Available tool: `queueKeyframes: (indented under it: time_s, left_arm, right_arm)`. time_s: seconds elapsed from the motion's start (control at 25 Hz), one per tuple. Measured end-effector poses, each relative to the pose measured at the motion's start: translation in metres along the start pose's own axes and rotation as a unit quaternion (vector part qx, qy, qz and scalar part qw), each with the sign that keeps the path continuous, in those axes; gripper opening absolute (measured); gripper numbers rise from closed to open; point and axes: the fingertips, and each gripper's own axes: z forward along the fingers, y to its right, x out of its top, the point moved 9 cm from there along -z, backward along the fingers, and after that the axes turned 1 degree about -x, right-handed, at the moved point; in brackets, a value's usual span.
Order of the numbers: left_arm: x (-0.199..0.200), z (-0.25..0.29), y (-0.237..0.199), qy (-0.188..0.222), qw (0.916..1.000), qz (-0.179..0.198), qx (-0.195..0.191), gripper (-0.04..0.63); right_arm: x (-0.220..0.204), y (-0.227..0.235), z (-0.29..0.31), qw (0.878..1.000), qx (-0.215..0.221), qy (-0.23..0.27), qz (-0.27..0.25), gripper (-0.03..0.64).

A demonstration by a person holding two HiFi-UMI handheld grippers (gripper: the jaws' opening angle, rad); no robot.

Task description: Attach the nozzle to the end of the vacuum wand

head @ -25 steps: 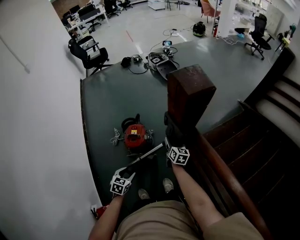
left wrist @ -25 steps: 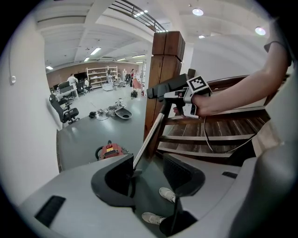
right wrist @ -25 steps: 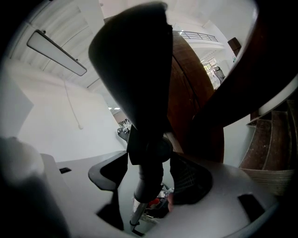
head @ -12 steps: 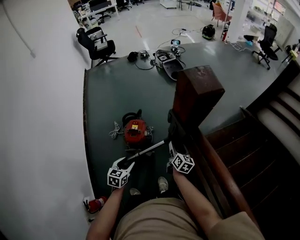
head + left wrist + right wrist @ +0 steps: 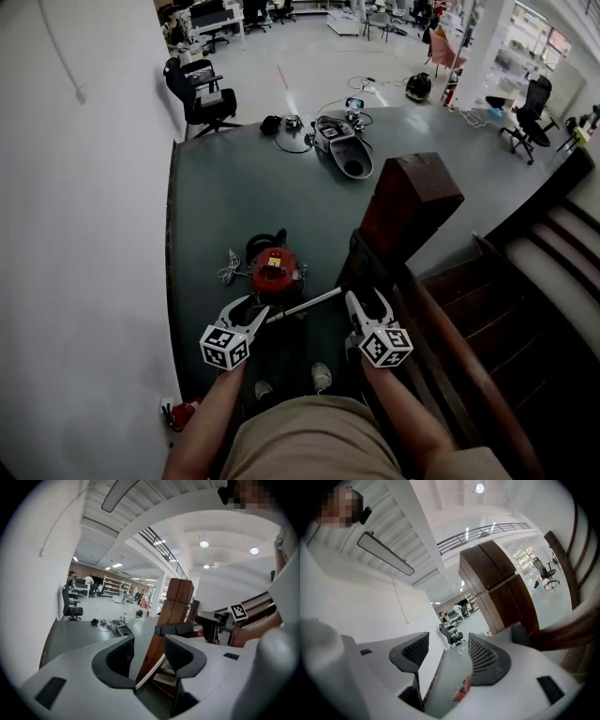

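Note:
The silver vacuum wand (image 5: 305,305) slants from my left gripper (image 5: 246,312) up and right toward my right gripper (image 5: 367,302). In the left gripper view the wand (image 5: 150,671) crosses the narrow gap between the jaws, and my left gripper (image 5: 147,641) is shut on it. My right gripper (image 5: 447,641) stands open with nothing between its pads, just right of the wand's far end. The red vacuum body (image 5: 275,270) sits on the dark floor below both grippers. I cannot make out the nozzle.
A dark wooden newel post (image 5: 412,202) and handrail rise close on the right, with stairs (image 5: 525,281) beyond. A white wall (image 5: 75,234) runs along the left. An office chair (image 5: 202,89) and an open case with cables (image 5: 342,150) stand further off.
Both grippers have risen toward the head camera, and the wand has come up with the left one. The right gripper now points more level beside the post.

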Motion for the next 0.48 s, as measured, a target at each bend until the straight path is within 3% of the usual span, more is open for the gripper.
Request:
queueKeyframes:
  time_s: [0.32, 0.4, 0.48]
  left_arm:
    - [0.072, -0.065, -0.045, 0.091, 0.9957, 0.015, -0.002, 0.190]
    - [0.081, -0.081, -0.055, 0.107, 0.9940, 0.023, 0.003, 0.190]
    - [0.086, -0.095, -0.066, 0.117, 0.9926, 0.030, 0.009, 0.190]
  right_arm:
    - [0.067, -0.076, 0.001, 0.991, 0.021, 0.065, -0.118, 0.270]
    - [0.072, -0.098, 0.001, 0.979, 0.032, 0.069, -0.188, 0.270]
    - [0.070, -0.121, 0.001, 0.958, 0.048, 0.067, -0.274, 0.268]
